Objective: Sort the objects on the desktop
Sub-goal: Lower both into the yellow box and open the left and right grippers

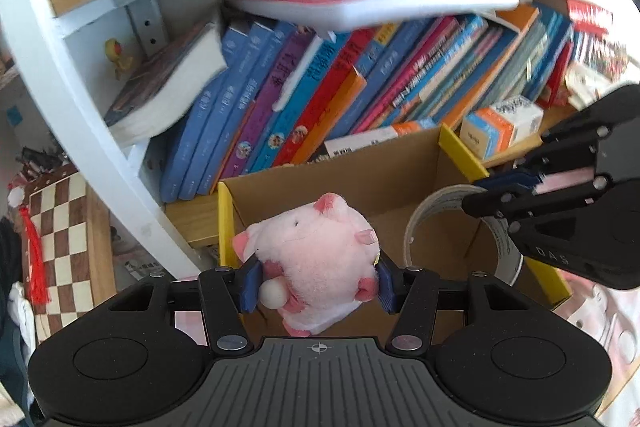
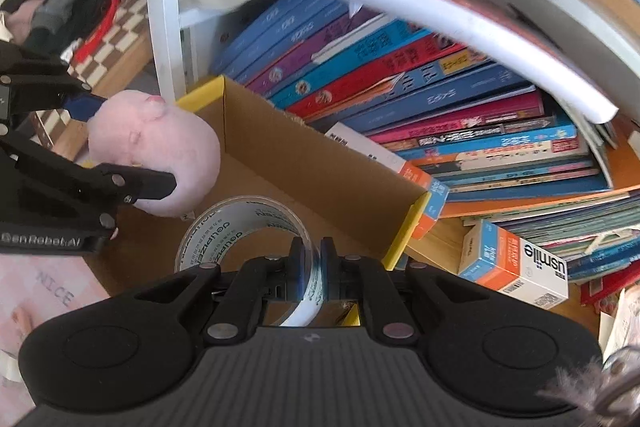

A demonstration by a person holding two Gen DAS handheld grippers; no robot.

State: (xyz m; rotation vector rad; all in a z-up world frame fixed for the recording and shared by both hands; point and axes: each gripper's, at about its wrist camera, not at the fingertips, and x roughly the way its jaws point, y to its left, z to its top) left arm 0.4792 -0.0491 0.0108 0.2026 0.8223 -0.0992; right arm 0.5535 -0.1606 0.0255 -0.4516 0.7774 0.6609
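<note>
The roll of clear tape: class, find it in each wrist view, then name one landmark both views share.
Left wrist view: the roll of clear tape is at right of centre, pinched by the right gripper, over the cardboard box.
Right wrist view: the roll is at lower centre, its band between the gripper's fingers.
Shared landmark: the pink plush pig.

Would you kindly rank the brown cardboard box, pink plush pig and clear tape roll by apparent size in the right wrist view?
1. Brown cardboard box, largest.
2. Pink plush pig and clear tape roll look alike; the roll sits nearer the camera, so I leave them unranked.
</note>
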